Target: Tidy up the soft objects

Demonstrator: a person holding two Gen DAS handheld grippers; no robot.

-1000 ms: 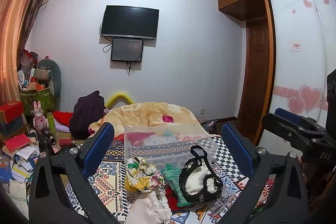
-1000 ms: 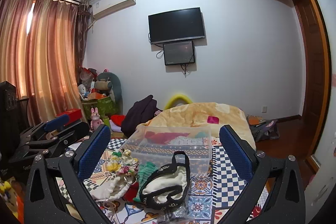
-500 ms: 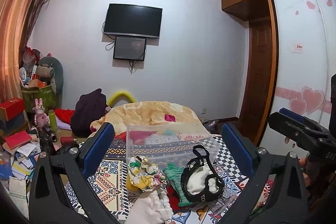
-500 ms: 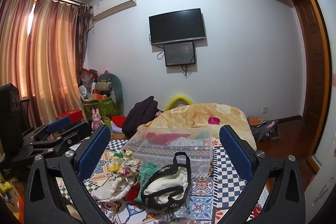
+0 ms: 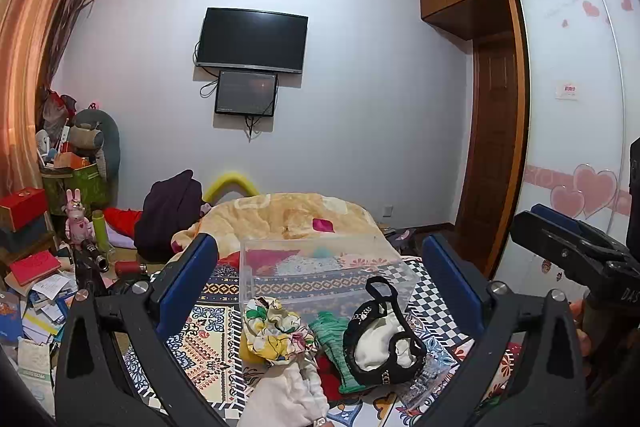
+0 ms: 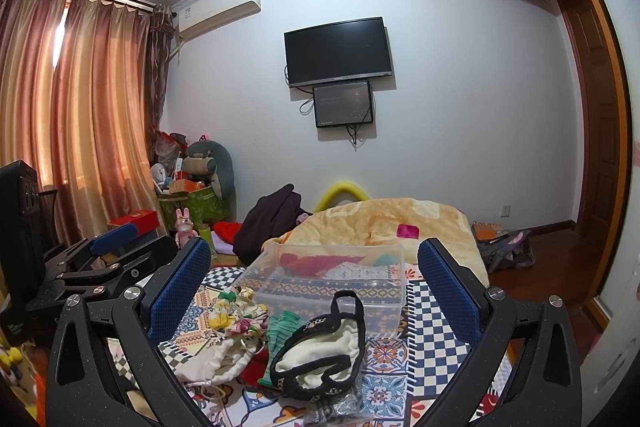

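A pile of soft items lies on a patterned bedcover in front of a clear plastic box (image 5: 320, 267) (image 6: 328, 279): a floral cloth (image 5: 276, 327) (image 6: 232, 311), a green knit piece (image 5: 334, 337) (image 6: 280, 327), a black-trimmed white pouch (image 5: 380, 339) (image 6: 320, 347), a red piece and a white drawstring bag (image 5: 288, 395) (image 6: 216, 355). My left gripper (image 5: 320, 279) is open and empty above the pile. My right gripper (image 6: 316, 283) is open and empty above it too. The box holds some folded cloth.
A yellow blanket (image 5: 288, 215) lies behind the box. A dark garment (image 5: 168, 207) and cluttered shelves (image 5: 36, 267) are at the left. A wardrobe and wooden door (image 5: 492, 139) are at the right. A small clear packet (image 6: 336, 407) lies by the pouch.
Both views have shifted very slightly; the pile and box sit in nearly the same place. Both grippers stay open and empty.
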